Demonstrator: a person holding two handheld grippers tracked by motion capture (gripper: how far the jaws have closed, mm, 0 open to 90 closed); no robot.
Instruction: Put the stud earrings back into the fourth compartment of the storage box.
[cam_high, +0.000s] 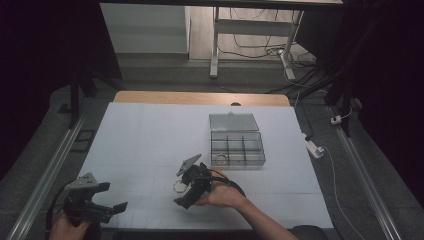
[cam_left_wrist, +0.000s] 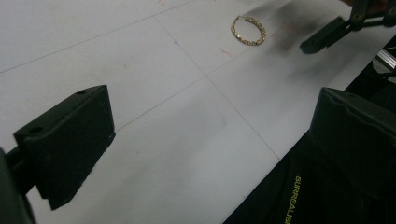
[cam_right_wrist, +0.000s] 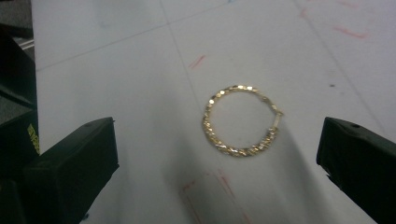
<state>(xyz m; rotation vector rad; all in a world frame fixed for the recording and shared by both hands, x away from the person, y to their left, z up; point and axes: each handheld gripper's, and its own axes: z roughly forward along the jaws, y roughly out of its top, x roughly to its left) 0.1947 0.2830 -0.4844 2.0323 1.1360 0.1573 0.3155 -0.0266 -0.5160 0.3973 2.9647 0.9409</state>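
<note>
Clear plastic organizer box (cam_high: 237, 148), lid open, holds small ring; gold chain bracelet (cam_right_wrist: 240, 120) lies on white sheet; right gripper (cam_right_wrist: 217, 154) jaws wide around it, left gripper (cam_left_wrist: 210, 140) jaws wide, empty.

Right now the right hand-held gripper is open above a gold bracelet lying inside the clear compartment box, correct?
Not quite. The right hand-held gripper is open above the gold bracelet, but the bracelet lies on the white table, not inside the clear compartment box. The right gripper view shows it on the bare surface.

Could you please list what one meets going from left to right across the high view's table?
Left tongs → gold bracelet → right tongs → clear compartment box.
</note>
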